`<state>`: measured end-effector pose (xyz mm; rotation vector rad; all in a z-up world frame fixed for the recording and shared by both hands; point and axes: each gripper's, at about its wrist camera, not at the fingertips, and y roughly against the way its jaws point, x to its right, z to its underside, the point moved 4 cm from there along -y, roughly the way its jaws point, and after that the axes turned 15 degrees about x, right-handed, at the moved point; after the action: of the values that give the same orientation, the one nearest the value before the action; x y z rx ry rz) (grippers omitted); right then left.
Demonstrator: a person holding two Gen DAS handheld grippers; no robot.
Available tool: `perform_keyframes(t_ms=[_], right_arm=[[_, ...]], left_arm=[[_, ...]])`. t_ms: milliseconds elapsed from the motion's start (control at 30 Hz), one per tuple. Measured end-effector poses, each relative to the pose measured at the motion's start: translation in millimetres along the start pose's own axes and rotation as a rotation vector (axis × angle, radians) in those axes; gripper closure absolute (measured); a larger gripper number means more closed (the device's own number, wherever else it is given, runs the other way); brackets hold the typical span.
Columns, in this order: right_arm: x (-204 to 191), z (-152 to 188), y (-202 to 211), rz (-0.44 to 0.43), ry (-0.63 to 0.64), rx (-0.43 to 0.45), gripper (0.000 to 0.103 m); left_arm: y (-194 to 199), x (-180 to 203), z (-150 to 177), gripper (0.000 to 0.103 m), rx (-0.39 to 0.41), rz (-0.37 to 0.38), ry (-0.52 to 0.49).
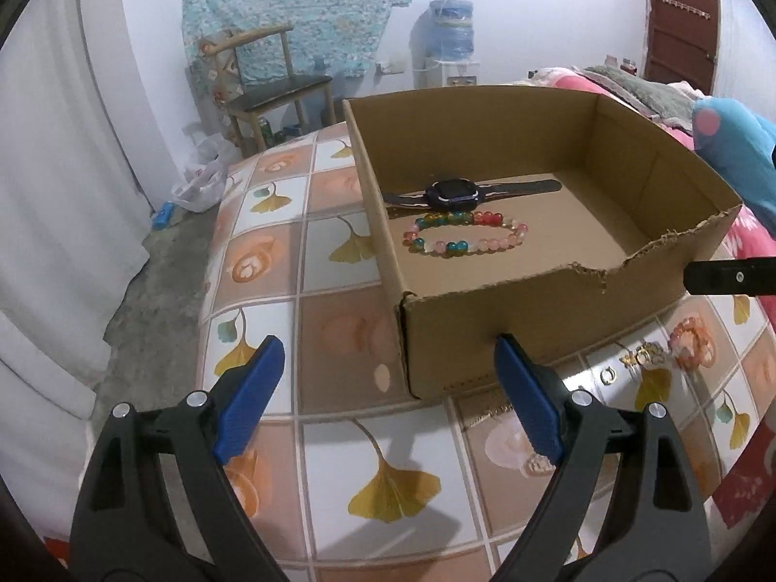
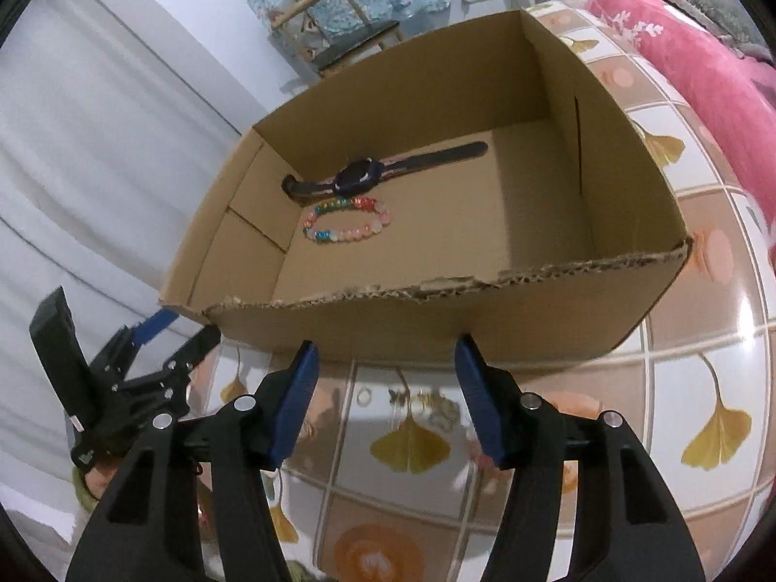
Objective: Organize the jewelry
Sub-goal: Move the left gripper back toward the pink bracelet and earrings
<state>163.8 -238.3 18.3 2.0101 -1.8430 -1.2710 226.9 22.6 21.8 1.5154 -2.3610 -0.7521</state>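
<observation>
Matt corrugated cardboard box [image 1: 557, 310], torn rough rim; glossy glass-like bead bracelet [image 1: 465, 235]; shiny tablecloth [image 1: 339, 436].

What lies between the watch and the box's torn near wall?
The beaded bracelet, flat on the box floor just beside the watch; nearer the torn wall the floor is bare. The right wrist view shows it best.
</observation>
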Motion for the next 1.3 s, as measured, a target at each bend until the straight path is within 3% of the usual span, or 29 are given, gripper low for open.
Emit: perform_keyframes(t_ms=[100, 200, 267, 400, 500, 633, 667, 833, 900, 1033, 1133, 1200, 1300], right_arm=[[3, 5, 7, 0.007, 0.012, 0.005, 0.046], [0, 19, 24, -0.005, 0.077, -0.005, 0.046], [-3, 36, 36, -0.014, 0.115, -0.031, 0.046], [-2, 82, 47, 0.005, 0.151, -0.133, 0.045], [3, 103, 45, 0.055, 0.164, -0.161, 0.045], [9, 112, 43, 0.114, 0.201, -0.163, 0.036], [9, 113, 43, 0.116, 0.206, -0.16, 0.028], [20, 112, 46, 0.151, 0.178, -0.132, 0.01], [33, 109, 56, 0.201, 0.124, -0.088, 0.007], [40, 95, 61, 0.149, 0.054, -0.078, 0.007], [30, 83, 67, 0.067, 0.072, -0.04, 0.008], [17, 76, 68, 0.021, 0.107, -0.002, 0.012], [4, 70, 60, -0.025, 0.124, 0.008, 0.026]], left_arm=[[1, 0, 1, 0.018, -0.004, 0.012, 0.017], [14, 9, 7, 0.018, -0.014, 0.092, 0.04], [22, 25, 20, 0.018, -0.049, 0.173, 0.051], [26, 60, 57, 0.018, -0.148, 0.247, 0.023], [20, 75, 74, 0.018, -0.209, 0.25, 0.01], [13, 76, 78, 0.009, -0.198, 0.24, 0.028], [13, 76, 78, 0.008, -0.193, 0.246, 0.026], [13, 78, 79, 0.008, -0.179, 0.24, -0.001], [14, 83, 81, 0.007, -0.183, 0.218, -0.062], [14, 83, 81, 0.007, -0.176, 0.205, -0.045], [15, 82, 82, 0.007, -0.16, 0.198, -0.041], [16, 82, 82, 0.007, -0.154, 0.194, -0.039], [17, 82, 82, 0.007, -0.148, 0.19, -0.036]])
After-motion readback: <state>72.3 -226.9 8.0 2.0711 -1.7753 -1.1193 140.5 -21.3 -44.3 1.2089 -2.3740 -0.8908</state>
